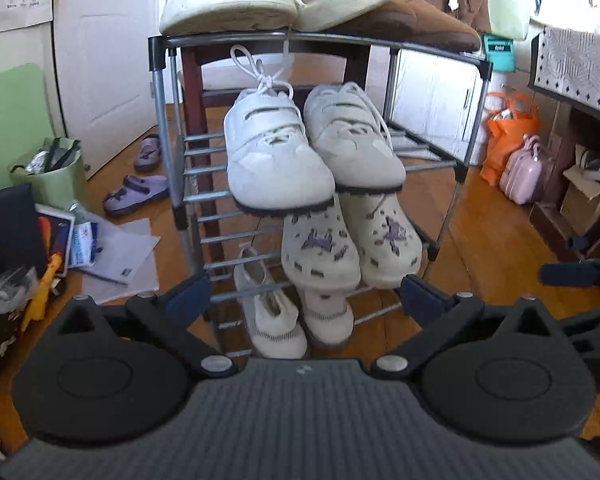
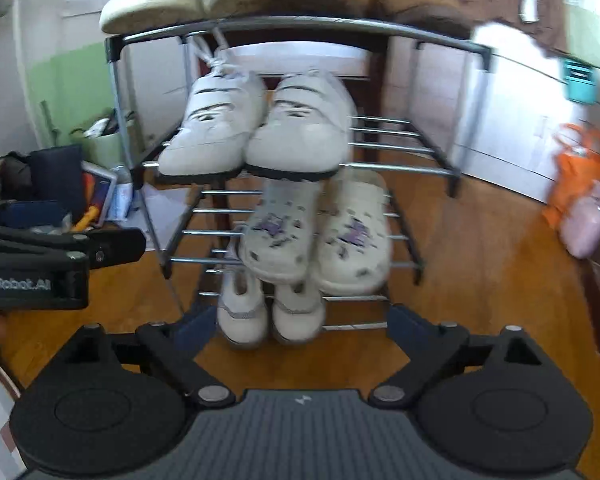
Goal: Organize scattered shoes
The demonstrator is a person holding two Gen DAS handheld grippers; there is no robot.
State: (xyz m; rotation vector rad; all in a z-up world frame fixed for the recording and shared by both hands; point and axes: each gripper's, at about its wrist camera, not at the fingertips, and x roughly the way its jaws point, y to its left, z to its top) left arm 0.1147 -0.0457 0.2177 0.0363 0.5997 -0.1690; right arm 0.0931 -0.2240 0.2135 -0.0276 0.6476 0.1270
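Bright daylight from upper right, blown-out glare there, fisheye-bent edges, right-wrist view motion-blurred

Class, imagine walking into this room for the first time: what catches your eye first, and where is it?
A metal shoe rack stacked with pale shoes: white sneakers on the middle shelf, charm-dotted clogs just below. Off the rack, two purple clogs lie on the wooden floor at its left.

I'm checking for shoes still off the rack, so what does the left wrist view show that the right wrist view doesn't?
Only the left wrist view shows the purple clogs lying apart on the floor left of the rack.

Only the right wrist view shows the left gripper's side, at its left edge.

Both show the shoe rack holding the white sneakers and cream clogs, and both grippers open and empty.
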